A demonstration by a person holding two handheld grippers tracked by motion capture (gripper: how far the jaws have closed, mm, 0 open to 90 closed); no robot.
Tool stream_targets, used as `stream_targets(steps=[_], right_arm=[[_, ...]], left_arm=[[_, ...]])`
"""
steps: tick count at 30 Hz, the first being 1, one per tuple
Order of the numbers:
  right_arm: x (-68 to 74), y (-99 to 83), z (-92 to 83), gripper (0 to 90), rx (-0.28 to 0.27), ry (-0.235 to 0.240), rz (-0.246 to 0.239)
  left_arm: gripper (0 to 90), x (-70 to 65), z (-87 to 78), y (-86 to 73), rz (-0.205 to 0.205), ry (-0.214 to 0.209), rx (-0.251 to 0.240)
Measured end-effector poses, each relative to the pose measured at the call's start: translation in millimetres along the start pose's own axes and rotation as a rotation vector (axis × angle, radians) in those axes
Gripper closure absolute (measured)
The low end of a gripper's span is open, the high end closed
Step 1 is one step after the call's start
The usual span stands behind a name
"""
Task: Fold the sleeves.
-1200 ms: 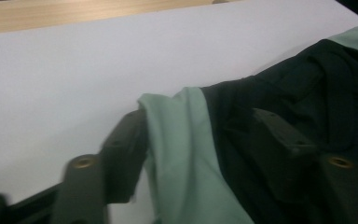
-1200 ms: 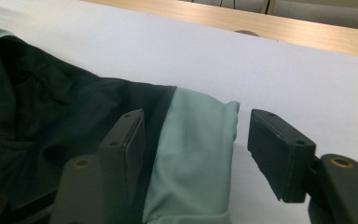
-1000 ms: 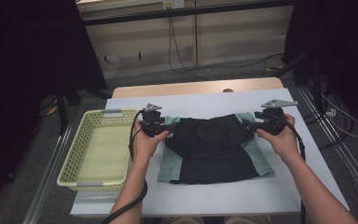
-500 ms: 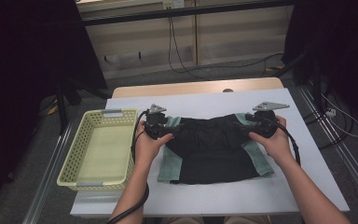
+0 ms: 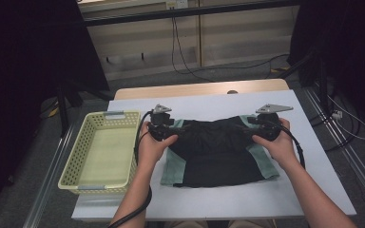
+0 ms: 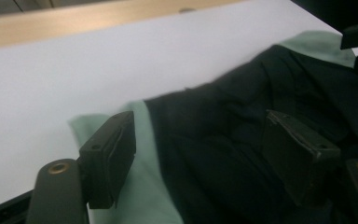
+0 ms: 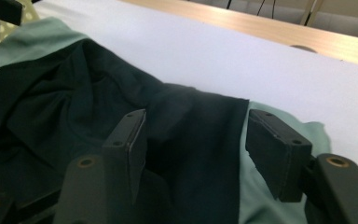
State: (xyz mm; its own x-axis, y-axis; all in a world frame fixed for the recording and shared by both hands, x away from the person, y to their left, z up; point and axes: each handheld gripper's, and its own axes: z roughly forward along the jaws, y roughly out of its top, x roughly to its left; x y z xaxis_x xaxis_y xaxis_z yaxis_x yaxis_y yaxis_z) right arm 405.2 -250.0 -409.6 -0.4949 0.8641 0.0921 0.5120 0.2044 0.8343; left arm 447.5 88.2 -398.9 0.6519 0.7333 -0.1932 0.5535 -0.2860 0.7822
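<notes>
A black garment [image 5: 218,152] with pale green side panels lies spread on the white table [image 5: 209,102]. My left gripper [image 5: 171,129] is at its upper left corner, and my right gripper [image 5: 253,126] is at its upper right corner. In the left gripper view the left gripper [image 6: 200,135] is open, straddling the seam where green meets black. Its jaws have just been closing slightly, with cloth between them but not pinched. In the right gripper view the right gripper [image 7: 198,130] is open, and the black and green cloth [image 7: 205,154] lies between its pads [image 7: 275,149].
A pale yellow mesh basket [image 5: 92,187] stands empty at the table's left edge, close to my left forearm. A wooden strip [image 5: 195,89] runs along the far side of the table. Cables trail on the floor behind it.
The right gripper has shifted a little to the left, over the garment's corner. The garment's upper edge looks slightly more bunched. The left hand has hardly moved.
</notes>
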Motion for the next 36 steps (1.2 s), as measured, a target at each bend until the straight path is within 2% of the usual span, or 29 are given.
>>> stream_targets(steps=[6, 7, 8, 10, 11, 14, 17, 19, 25, 28, 32, 36], right_arm=[[3.6, -1.4, 3.1, 40.3, 0.021, 0.015, -0.009], [4.6, -2.0, 3.5, 44.3, 0.027, 0.025, -0.016], [4.6, -2.0, 3.5, 44.3, 0.027, 0.025, -0.016], [5.4, -3.3, 3.3, 48.5, 0.032, 0.037, -0.016], [5.3, -4.5, 3.1, 50.7, 0.032, 0.045, -0.016], [6.4, -8.9, 2.6, 54.7, 0.036, 0.070, -0.002], [8.4, -16.3, 1.9, 55.5, 0.051, 0.089, -0.009], [9.3, -18.8, 0.1, 55.9, 0.056, 0.097, -0.013], [12.8, -25.0, -8.5, 59.5, 0.062, 0.124, -0.025], [13.6, -26.8, -11.5, 62.0, 0.069, 0.130, -0.038], [13.2, -31.1, -18.5, 70.0, 0.059, 0.146, -0.042], [13.1, -36.3, -24.5, 73.5, 0.053, 0.147, -0.047]], left_arm=[[33.4, -5.7, 14.9, -12.5, 0.023, -0.028, 0.043], [38.5, -6.7, 16.7, -14.7, 0.021, -0.033, 0.047], [38.5, -6.9, 18.0, -16.7, 0.027, -0.037, 0.054], [44.1, -6.2, 18.5, -20.0, 0.029, -0.036, 0.075], [49.2, -6.0, 18.6, -21.6, 0.027, -0.042, 0.076], [56.4, -5.6, 17.1, -25.3, 0.029, -0.048, 0.082], [69.2, -8.1, 14.2, -28.2, 0.032, -0.091, 0.068], [72.8, -8.7, 11.4, -29.8, 0.060, -0.112, 0.078], [79.0, -12.0, 5.6, -36.6, 0.043, -0.123, 0.055], [79.2, -14.9, 3.4, -39.4, 0.053, -0.121, 0.044], [80.4, -18.6, -0.8, -41.6, 0.067, -0.118, 0.034], [80.4, -22.8, -3.2, -47.5, 0.057, -0.119, 0.019]])
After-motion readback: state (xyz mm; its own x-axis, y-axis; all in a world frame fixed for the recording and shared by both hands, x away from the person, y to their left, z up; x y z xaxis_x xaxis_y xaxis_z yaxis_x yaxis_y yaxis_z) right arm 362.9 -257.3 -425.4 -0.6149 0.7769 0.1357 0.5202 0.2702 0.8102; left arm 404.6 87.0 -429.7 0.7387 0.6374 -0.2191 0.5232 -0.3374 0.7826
